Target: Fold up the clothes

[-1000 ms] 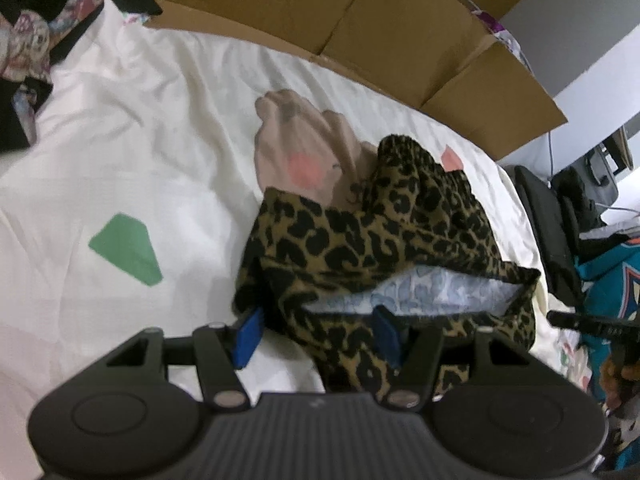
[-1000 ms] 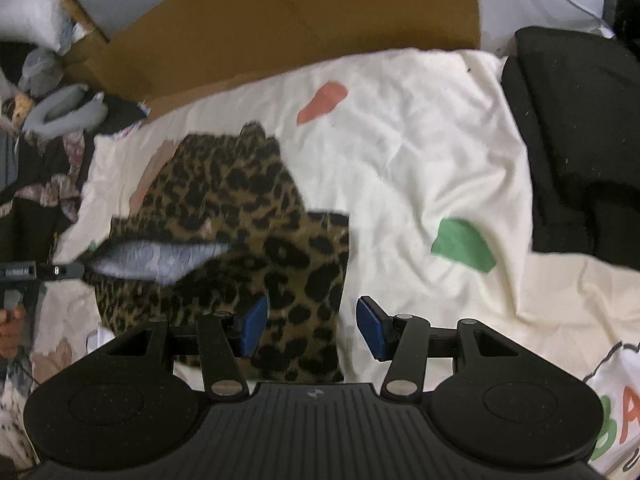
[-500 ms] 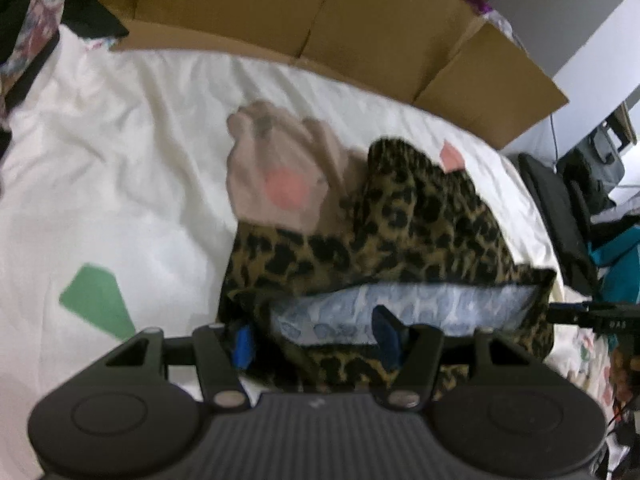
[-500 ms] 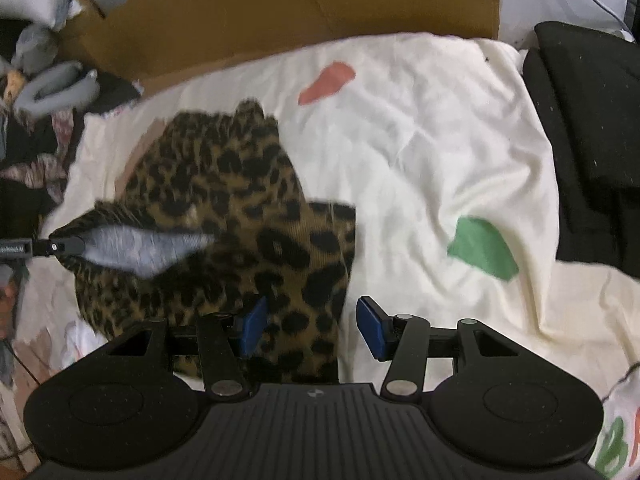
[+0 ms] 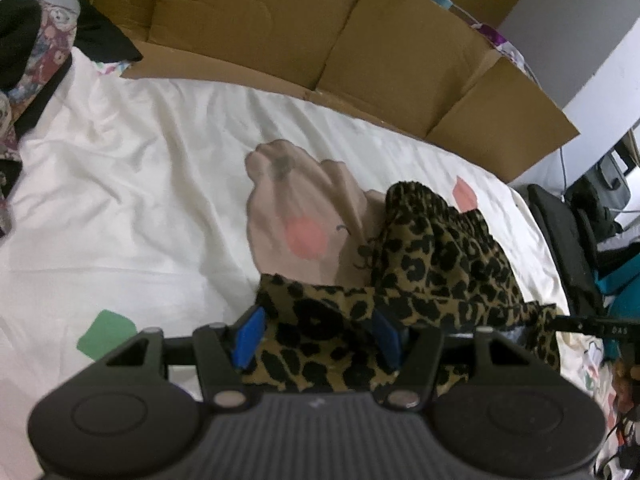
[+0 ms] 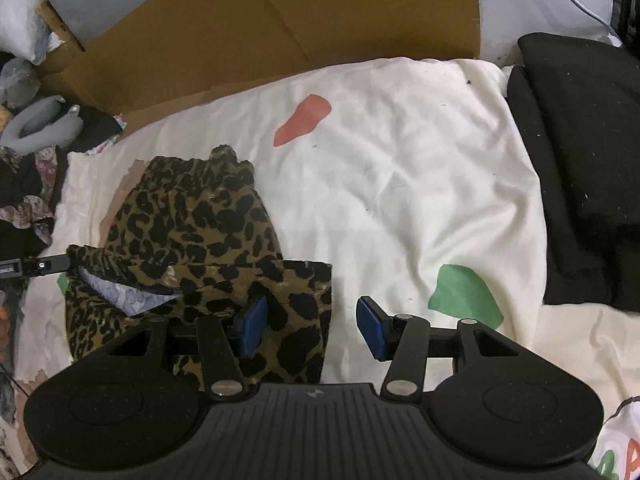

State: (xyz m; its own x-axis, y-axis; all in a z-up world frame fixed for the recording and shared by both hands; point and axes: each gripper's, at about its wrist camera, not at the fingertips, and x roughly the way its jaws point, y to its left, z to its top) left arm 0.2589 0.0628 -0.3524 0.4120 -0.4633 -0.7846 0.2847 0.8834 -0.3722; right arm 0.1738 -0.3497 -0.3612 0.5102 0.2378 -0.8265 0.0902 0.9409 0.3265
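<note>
One leopard-print garment lies bunched on a cream sheet, toward the sheet's left side in the right wrist view; a fold is turned back, showing a strip of pale bluish lining. Two grippers in view. Left gripper: low over the near edge of the garment, blue pads set apart with leopard fabric filling the gap between them; whether the pads actually pinch the cloth cannot be told. Right gripper: fingers spread wide, gripping nothing; its left pad sits over the garment's near right corner, its right pad over bare sheet. Printed patches on the sheet: one green and one coral in the right view, plus a large tan shape with a pink spot just past the garment in the left view. Flattened cardboard borders the far edge of the sheet. Dark and floral clothes are heaped at the far left; a black folded pile bounds the right edge. Bare sheet lies open right of the garment and beyond it.
</note>
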